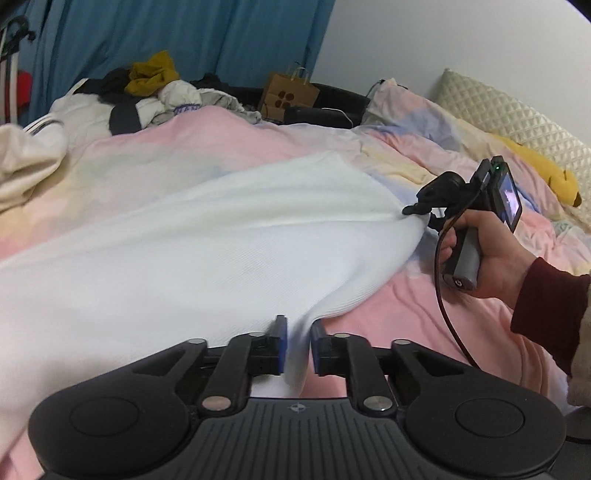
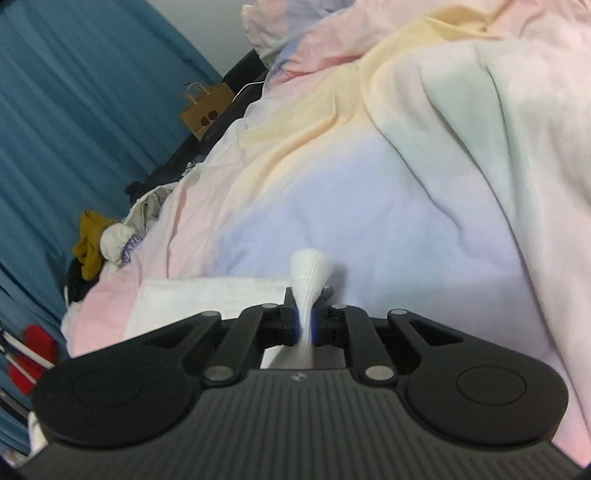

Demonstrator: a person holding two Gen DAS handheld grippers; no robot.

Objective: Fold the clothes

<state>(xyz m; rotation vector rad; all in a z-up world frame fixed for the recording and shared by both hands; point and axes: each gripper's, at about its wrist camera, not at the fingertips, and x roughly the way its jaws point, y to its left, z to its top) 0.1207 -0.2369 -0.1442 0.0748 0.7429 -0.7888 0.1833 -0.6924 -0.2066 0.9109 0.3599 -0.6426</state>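
A white knitted garment lies stretched across the pastel bed cover. My left gripper is at its near edge; the jaws stand slightly apart, with a loose fold of the white cloth lying between them. At the garment's far right corner, a hand holds my right gripper, which pinches the cloth. In the right wrist view the right gripper is shut on a bunched corner of the white garment, which flares out past the fingertips. The rest of the garment lies flat to the left.
A pile of mixed clothes lies at the bed's far side, with a brown paper bag beside it and a blue curtain behind. A cream garment lies at the left. A yellow plush toy rests by a quilted pillow.
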